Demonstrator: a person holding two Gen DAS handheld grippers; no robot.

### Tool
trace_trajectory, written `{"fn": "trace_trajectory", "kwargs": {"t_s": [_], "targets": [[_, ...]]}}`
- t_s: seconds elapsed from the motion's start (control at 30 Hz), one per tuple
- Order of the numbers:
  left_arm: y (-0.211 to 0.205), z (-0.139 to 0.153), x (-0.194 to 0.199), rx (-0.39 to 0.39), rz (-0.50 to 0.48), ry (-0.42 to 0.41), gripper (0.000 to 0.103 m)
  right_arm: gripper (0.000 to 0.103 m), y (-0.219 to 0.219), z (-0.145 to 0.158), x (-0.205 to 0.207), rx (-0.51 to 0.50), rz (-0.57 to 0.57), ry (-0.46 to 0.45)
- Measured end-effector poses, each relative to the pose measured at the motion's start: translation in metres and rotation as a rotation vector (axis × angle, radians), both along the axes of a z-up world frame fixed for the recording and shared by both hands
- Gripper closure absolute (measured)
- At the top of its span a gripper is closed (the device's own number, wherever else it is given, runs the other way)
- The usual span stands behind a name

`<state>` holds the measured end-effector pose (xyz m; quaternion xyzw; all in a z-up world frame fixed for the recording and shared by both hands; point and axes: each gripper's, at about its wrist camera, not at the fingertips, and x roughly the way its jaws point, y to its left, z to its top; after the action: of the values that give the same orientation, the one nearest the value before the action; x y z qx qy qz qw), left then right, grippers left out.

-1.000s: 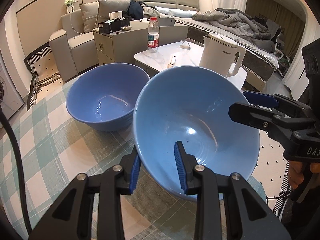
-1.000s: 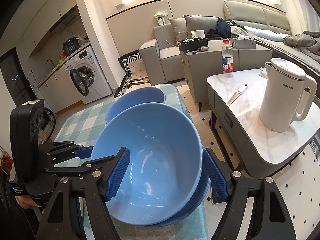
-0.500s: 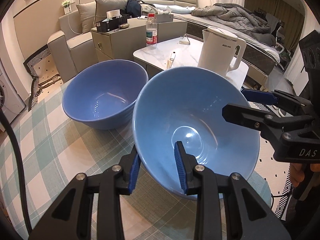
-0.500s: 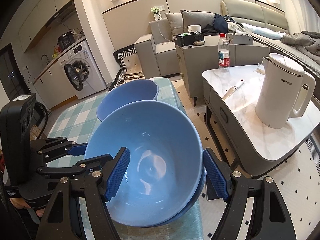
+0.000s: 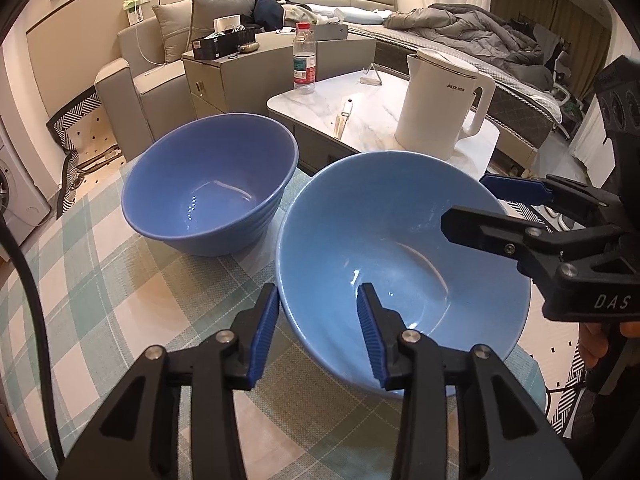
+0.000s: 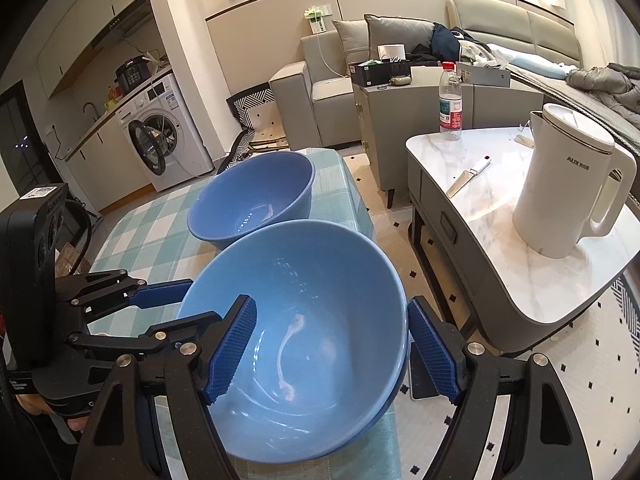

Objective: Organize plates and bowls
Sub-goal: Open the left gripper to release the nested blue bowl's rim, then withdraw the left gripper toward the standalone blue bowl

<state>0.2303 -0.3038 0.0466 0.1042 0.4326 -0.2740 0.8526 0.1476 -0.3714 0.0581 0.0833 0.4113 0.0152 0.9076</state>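
A light blue bowl (image 5: 400, 260) (image 6: 304, 320) sits level on the green checked tablecloth (image 5: 120, 300), near the table's right edge. Behind it to the left stands a darker blue bowl (image 5: 208, 184) (image 6: 252, 196), upright and empty. My left gripper (image 5: 318, 296) (image 6: 200, 300) straddles the light bowl's near rim, one pad outside and one inside. Its jaws are opening and the pads no longer press on the rim. My right gripper (image 6: 332, 306) (image 5: 466, 200) spans the opposite rim with wide jaws, opening slightly, its pads clear of the wall.
A marble side table (image 6: 480, 184) stands to the right across a gap of floor. It carries a white kettle (image 6: 568, 184), a water bottle (image 6: 450, 100) and a knife (image 6: 466, 178). A grey cabinet, a sofa and a washing machine (image 6: 160, 144) stand further back.
The light blue bowl was tilted up toward the left wrist camera and has come down level onto the cloth. The left jaws have widened off its rim. The right gripper has barely moved.
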Motion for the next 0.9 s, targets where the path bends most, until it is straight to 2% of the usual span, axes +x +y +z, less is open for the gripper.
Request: {"fn": "trace_trajectory", "kwargs": {"t_s": [0.17, 0.5, 0.7, 0.87, 0.9], "targets": [[0.002, 0.0, 0.001, -0.017, -0.006, 0.021, 0.048, 0.018, 0.002, -0.002, 0.002, -0.007, 0.016, 0.006], [0.015, 0.005, 0.006, -0.063, 0.019, 0.04, 0.046, 0.015, -0.003, -0.004, 0.006, -0.01, 0.01, 0.02], [0.034, 0.01, 0.013, -0.086, 0.066, 0.035, 0.044, 0.013, -0.007, 0.003, 0.01, -0.015, 0.017, 0.0], [0.052, 0.016, 0.019, -0.111, 0.109, 0.014, 0.023, 0.012, -0.006, 0.016, 0.016, -0.018, 0.04, -0.024], [0.055, 0.017, 0.021, -0.114, 0.116, 0.008, 0.023, 0.011, -0.006, 0.018, 0.019, -0.017, 0.046, -0.026]]}}
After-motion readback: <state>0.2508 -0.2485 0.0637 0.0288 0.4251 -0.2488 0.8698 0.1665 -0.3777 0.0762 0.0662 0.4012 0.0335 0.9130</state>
